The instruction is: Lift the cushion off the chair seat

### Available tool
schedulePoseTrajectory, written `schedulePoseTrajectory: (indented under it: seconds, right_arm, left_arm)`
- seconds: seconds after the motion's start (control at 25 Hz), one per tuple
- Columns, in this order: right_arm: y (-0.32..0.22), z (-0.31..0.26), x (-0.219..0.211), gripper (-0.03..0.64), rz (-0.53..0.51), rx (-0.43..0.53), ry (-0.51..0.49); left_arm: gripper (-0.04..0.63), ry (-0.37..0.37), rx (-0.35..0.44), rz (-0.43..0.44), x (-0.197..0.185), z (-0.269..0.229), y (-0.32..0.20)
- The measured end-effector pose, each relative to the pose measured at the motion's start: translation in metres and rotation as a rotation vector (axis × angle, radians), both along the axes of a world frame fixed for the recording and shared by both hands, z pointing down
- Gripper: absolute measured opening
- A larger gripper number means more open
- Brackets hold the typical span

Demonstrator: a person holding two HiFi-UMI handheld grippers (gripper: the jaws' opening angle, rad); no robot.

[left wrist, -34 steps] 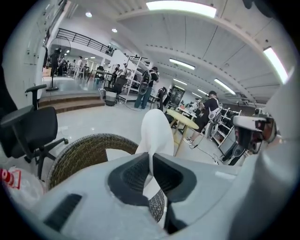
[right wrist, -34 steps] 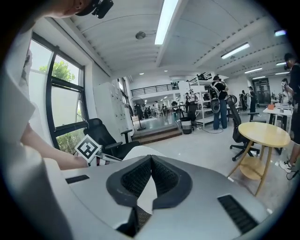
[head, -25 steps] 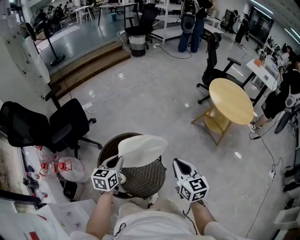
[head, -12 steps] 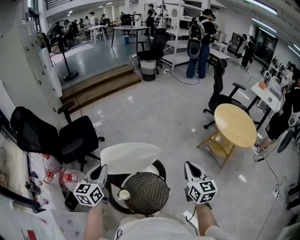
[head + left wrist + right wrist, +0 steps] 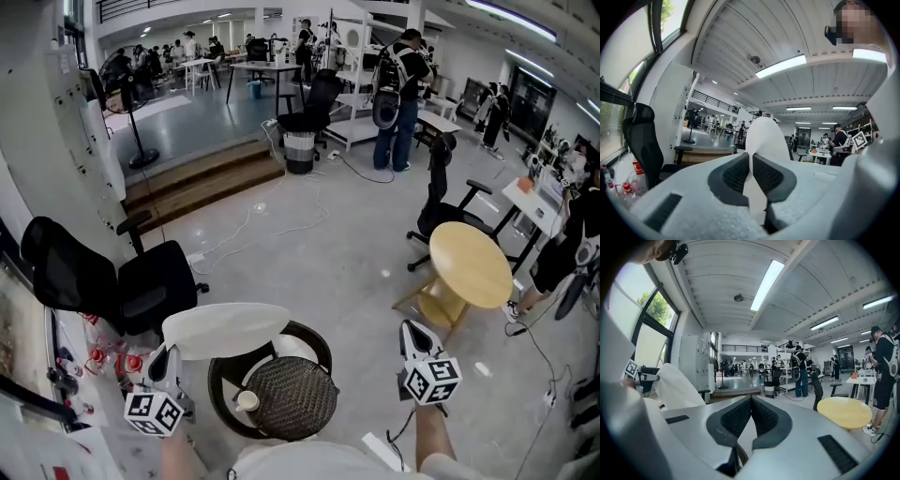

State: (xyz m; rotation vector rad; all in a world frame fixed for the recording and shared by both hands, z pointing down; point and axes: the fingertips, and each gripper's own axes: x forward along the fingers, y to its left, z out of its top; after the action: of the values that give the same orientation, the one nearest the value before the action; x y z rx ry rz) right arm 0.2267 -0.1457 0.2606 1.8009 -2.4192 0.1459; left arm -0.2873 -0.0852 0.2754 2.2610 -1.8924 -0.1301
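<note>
Holding pale cushion [image 5: 225,330] flat in air over left rim of round woven chair seat [image 5: 292,398], clear of it. Clamped onto cushion's left edge with left gripper [image 5: 166,360], pads pinching the thin lip. Hovering with right gripper [image 5: 412,330] off seat's right side, jaws closed together on nothing. Looks light and soft; sags little from one-edge pinch, so likely thin foam with some stiffness. Best gripped deep on an edge seam to avoid slipping, with second pinch on opposite edge against drooping
</note>
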Motion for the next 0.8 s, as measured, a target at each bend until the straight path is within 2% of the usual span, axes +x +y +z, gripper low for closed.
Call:
schedulePoseTrajectory:
  seconds: [0.16,0.52,0.8]
  right_arm:
    - [0.006,-0.004,0.009,0.002,0.024,0.0,0.018]
    - [0.014,-0.01,0.028,0.002,0.104,0.007,-0.035]
    - [0.024,-0.011,0.029,0.002,0.133,0.01,-0.006]
  left_arm:
    - [0.031,-0.009,0.035,-0.064,-0.02,-0.004,0.016]
    - [0.031,-0.007,0.068,-0.18,-0.048,-0.016,0.043]
    - [0.031,-0.005,0.109,-0.192,-0.054,-0.026,0.046]
